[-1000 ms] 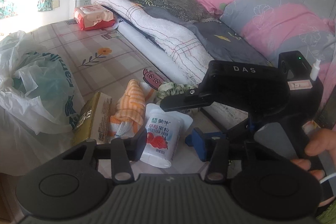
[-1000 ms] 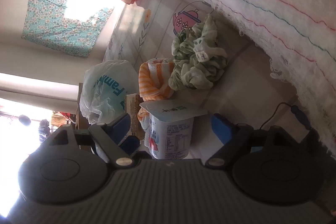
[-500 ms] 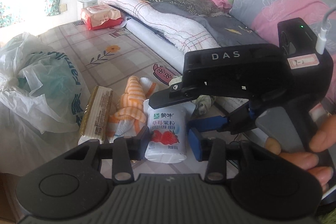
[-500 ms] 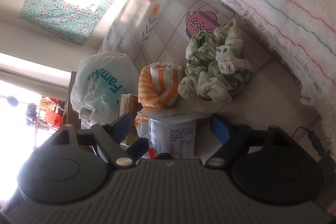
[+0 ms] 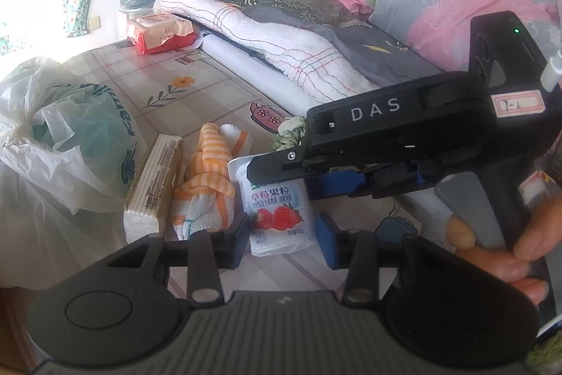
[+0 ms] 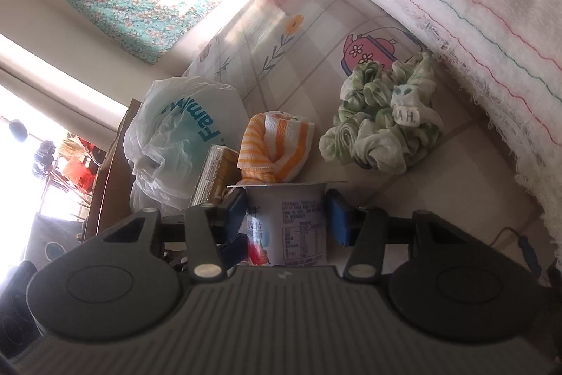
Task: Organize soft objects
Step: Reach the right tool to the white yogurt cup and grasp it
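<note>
A white strawberry yogurt cup (image 5: pixel 277 217) stands on the patterned mat. My left gripper (image 5: pixel 281 236) is open with its jaws on either side of the cup's base. My right gripper (image 6: pixel 286 217) reaches in from the right and is open too, its blue pads (image 6: pixel 337 220) flanking the same cup (image 6: pixel 291 224) with a small gap. An orange-striped cloth (image 5: pixel 207 178) lies left of the cup, a tissue pack (image 5: pixel 154 185) beyond it. A green scrunchie (image 6: pixel 383 122) lies by the white blanket.
A white plastic bag (image 5: pixel 59 143) fills the left. A red wet-wipes pack (image 5: pixel 159 32) sits at the far end of the mat. A rolled white blanket (image 5: pixel 281 58) and pink and grey pillows (image 5: pixel 439 9) lie on the right. A cable (image 6: pixel 520 238) trails near the blanket.
Both grippers have moved in around the yogurt cup. The right gripper's jaws have narrowed around it. The left gripper's jaws now bracket the cup's base.
</note>
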The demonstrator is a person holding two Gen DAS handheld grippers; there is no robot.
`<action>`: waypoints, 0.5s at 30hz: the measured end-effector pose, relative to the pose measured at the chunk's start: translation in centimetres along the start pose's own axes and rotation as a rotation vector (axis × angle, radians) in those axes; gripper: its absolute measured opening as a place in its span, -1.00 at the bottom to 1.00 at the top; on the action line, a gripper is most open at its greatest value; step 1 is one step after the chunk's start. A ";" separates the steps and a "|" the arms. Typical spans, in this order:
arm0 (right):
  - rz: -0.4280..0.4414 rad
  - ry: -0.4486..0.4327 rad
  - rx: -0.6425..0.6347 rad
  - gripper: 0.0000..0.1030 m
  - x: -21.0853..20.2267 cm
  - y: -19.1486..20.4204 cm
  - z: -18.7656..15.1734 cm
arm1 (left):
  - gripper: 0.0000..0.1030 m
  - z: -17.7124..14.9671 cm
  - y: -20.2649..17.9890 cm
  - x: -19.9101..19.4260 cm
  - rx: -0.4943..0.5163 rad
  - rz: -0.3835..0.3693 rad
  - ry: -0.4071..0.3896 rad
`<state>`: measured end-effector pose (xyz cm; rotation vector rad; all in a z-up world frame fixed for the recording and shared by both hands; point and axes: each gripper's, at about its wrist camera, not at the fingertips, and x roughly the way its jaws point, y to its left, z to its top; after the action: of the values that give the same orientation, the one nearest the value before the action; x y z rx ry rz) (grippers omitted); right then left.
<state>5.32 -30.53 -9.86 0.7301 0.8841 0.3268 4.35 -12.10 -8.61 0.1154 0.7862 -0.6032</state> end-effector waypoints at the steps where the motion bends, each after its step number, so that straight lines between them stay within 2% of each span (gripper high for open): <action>1: -0.003 -0.007 -0.025 -0.06 -0.1 0.3 -0.2 | -0.16 0.0 0.1 0.0 -0.001 -0.006 0.006; 5: -0.042 -0.047 -0.194 -0.06 -1.1 2.2 -1.5 | 0.04 -0.4 0.5 -0.3 -0.010 -0.004 0.004; 8: -0.066 -0.054 -0.296 -0.06 -1.5 3.4 -2.2 | 0.06 -1.0 0.8 -0.5 -0.007 -0.016 0.001; 12: -0.066 -0.045 -0.355 -0.05 -2.2 4.0 -2.8 | 0.05 -1.8 0.6 -0.8 0.035 -0.012 -0.004; 15: -0.026 -0.039 -0.364 -0.05 -3.1 3.9 -3.3 | 0.01 -2.3 0.5 -1.0 0.064 -0.010 0.005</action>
<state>0.97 -27.95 -6.72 0.3863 0.7695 0.4350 2.63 -10.54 -9.60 0.1717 0.7728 -0.6384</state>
